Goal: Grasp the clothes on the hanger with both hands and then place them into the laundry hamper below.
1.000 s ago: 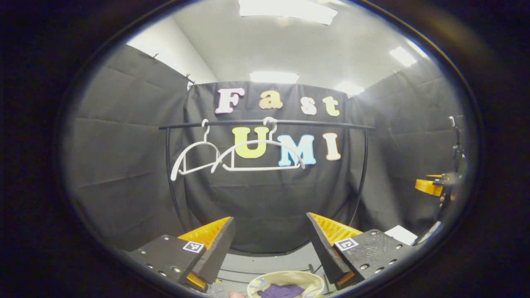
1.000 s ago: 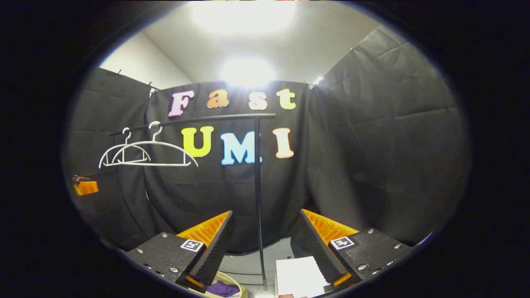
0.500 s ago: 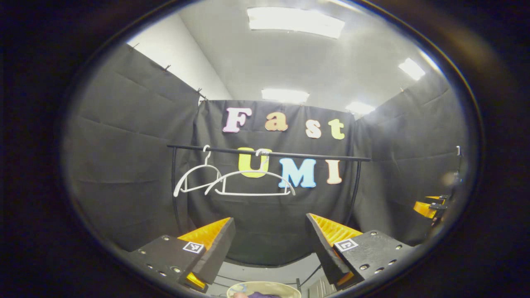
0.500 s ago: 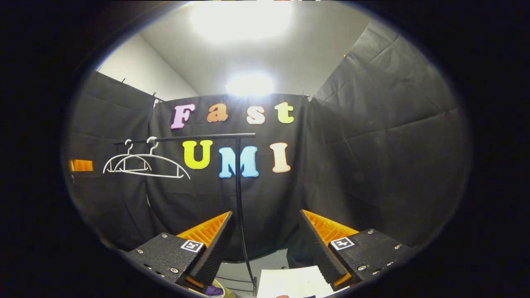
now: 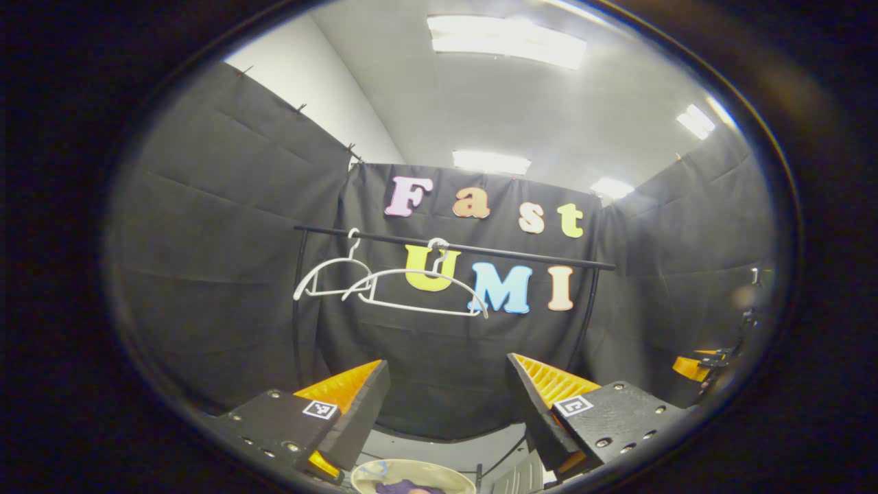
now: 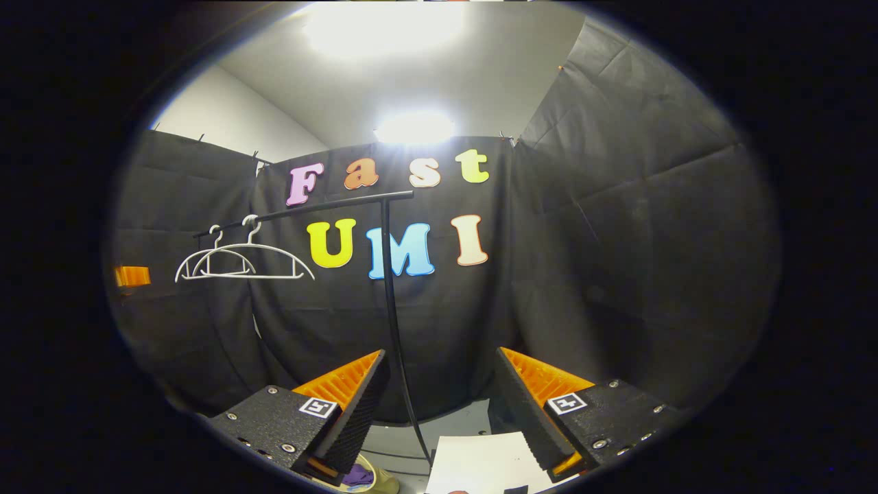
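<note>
Below our left gripper (image 5: 446, 405), spread and empty, the purple clothes (image 5: 405, 488) lie in the hamper (image 5: 411, 473); both hangers (image 5: 411, 291) are bare. Our right gripper (image 6: 439, 398) is spread too. We judge the job done: back away level, clear of the rail (image 5: 453, 245).

Light pours down from ceiling panels (image 5: 506, 41) overhead in the left gripper view, crisp and even. In the right gripper view one ceiling light (image 6: 384, 24) blows out to pure white glare, and a second glow (image 6: 413, 127) flares above the far wall. The black cloth soaks up light, its folds dim. Fisheye bending curves the clothes rail (image 5: 453, 245) and smears the edges soft.
</note>
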The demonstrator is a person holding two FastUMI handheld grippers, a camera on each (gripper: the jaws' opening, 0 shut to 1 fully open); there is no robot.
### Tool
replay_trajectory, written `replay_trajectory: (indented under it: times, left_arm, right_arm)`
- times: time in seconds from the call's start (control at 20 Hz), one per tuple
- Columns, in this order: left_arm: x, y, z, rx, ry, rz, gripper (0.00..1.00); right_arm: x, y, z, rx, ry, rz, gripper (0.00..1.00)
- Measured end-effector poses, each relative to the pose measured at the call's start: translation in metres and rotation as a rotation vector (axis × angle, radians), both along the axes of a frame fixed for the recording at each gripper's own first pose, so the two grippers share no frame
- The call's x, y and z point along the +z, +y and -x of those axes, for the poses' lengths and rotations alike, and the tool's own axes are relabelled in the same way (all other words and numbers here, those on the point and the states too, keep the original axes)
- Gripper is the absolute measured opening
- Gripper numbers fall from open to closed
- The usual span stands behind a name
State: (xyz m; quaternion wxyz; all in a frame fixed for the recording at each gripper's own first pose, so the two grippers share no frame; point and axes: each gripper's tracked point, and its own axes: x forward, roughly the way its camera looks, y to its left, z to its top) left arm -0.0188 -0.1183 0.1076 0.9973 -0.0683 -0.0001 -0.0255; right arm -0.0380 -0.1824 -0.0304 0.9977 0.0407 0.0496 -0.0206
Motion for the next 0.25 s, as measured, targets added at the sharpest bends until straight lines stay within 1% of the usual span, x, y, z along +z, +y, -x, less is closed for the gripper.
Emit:
replay_trajectory:
  times: [0.1,0.15,0.2,0.25]
  left_arm:
    - [0.002,0.0,0.007,0.008,-0.013,0.004,1.0]
    - [0.004,-0.002,0.01,0.009,-0.027,0.026,1.0]
    - [0.005,-0.002,0.012,0.013,-0.043,0.057,1.0]
    - [0.006,0.0,0.015,0.02,-0.056,0.084,1.0]
  right_arm:
    - [0.0,0.0,0.001,0.013,-0.007,0.014,0.95]
    - [0.002,-0.003,0.001,0.018,-0.013,0.018,0.99]
    - [0.002,-0.003,0.002,0.025,-0.016,0.018,0.95]
    - [0.004,-0.003,0.004,0.03,-0.017,0.012,0.95]
